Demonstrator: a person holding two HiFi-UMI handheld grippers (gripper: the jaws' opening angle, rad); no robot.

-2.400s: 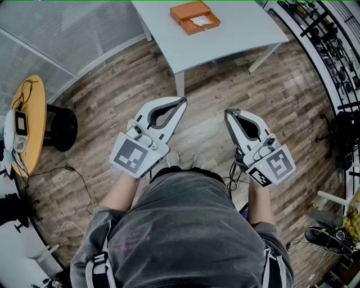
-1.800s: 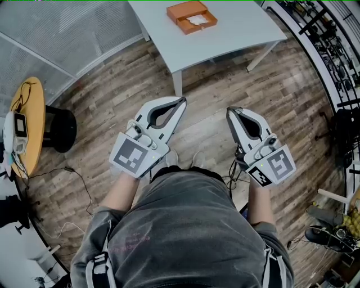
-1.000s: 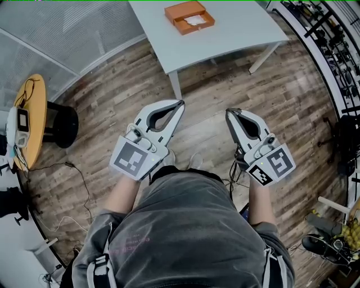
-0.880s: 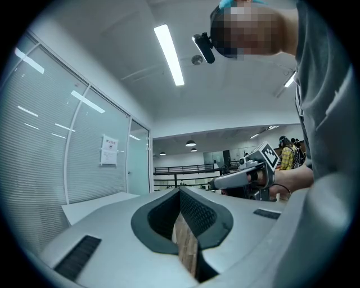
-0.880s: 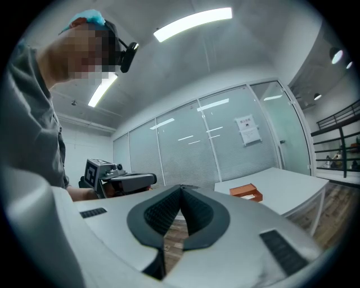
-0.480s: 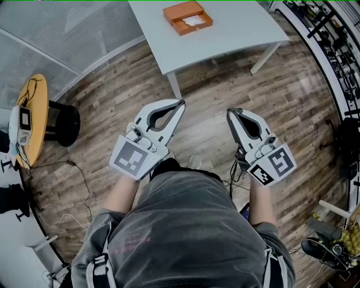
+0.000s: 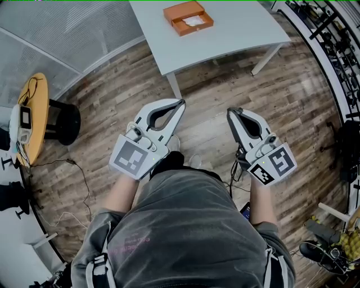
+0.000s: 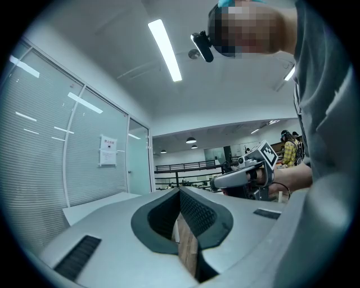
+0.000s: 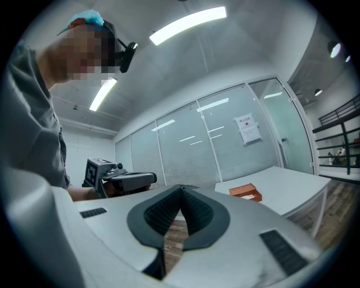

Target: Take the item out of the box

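Plainly the approach is the step in hand: the orange box (image 7: 188, 17) sits open on the white table (image 7: 236, 31), toward its far side, with a white item (image 7: 194, 21) inside. The left gripper (image 7: 181, 103) and right gripper (image 7: 229, 112) hang well short of the table, jaws pressed together on nothing. Next, I judge, one must reach over the table and open. Bare wooden floor (image 7: 214, 95) lies before the table; its near edge and leg (image 7: 173, 87) need clearing.
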